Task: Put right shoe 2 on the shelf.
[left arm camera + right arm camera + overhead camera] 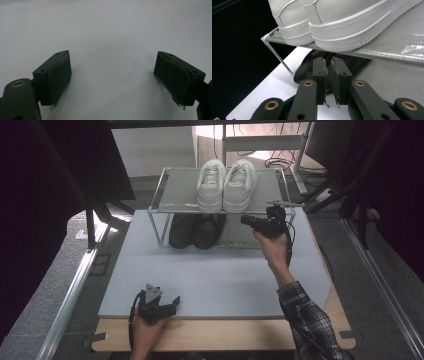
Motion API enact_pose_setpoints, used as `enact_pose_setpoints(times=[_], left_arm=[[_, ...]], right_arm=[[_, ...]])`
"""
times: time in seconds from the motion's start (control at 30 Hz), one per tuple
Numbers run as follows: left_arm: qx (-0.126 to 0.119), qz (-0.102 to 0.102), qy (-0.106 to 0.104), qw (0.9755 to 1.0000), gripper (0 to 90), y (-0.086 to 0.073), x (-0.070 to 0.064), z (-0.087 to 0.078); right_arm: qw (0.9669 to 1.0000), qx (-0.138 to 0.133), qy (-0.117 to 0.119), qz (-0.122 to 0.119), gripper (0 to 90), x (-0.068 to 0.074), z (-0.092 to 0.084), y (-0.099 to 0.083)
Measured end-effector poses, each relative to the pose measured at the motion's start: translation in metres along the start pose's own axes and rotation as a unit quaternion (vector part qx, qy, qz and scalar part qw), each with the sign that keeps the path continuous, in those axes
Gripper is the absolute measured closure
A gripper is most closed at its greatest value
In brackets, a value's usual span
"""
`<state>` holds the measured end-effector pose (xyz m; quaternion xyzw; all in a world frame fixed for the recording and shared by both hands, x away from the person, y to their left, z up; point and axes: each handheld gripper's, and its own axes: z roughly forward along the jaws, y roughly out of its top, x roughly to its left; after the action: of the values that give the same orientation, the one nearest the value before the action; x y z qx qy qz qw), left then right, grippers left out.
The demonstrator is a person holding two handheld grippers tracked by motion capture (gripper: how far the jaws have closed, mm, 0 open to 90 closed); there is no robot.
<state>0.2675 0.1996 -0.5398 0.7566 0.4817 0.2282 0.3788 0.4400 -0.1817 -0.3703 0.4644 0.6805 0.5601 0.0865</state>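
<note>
R tongs [329, 82] near-shut by white sneakers [226, 184], no legible branding

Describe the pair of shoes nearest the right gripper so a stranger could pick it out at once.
Find the two-tier wire shoe rack at the far end of the grey table mat. On its lower shelf, directly under the white sneakers, sits a pair of black shoes. It is the dark pair, half shadowed.

Probably a lab or test room: a table [220, 332] under a grey mat [215, 270] stands among dark metal frames [367, 175], with loose cables [280, 162] behind and a 2-shelf shoe rack [175, 190] set as a prop.
</note>
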Motion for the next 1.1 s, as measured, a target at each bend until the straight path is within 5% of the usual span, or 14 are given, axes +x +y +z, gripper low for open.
enact_pose_setpoints(times=[0.67, 1.1], left_arm=[[-0.001, -0.001, 0.0, 1.0, 14.4, 0.0, 0.0, 0.0], [-0.001, -0.001, 0.0, 1.0, 14.4, 0.0, 0.0, 0.0]], right_arm=[[0.9982, 0.015, -0.017, -0.056, 50.5, 0.007, -0.02, -0.01], [0.9925, 0.036, -0.03, -0.112, 40.9, 0.009, -0.032, -0.022]])
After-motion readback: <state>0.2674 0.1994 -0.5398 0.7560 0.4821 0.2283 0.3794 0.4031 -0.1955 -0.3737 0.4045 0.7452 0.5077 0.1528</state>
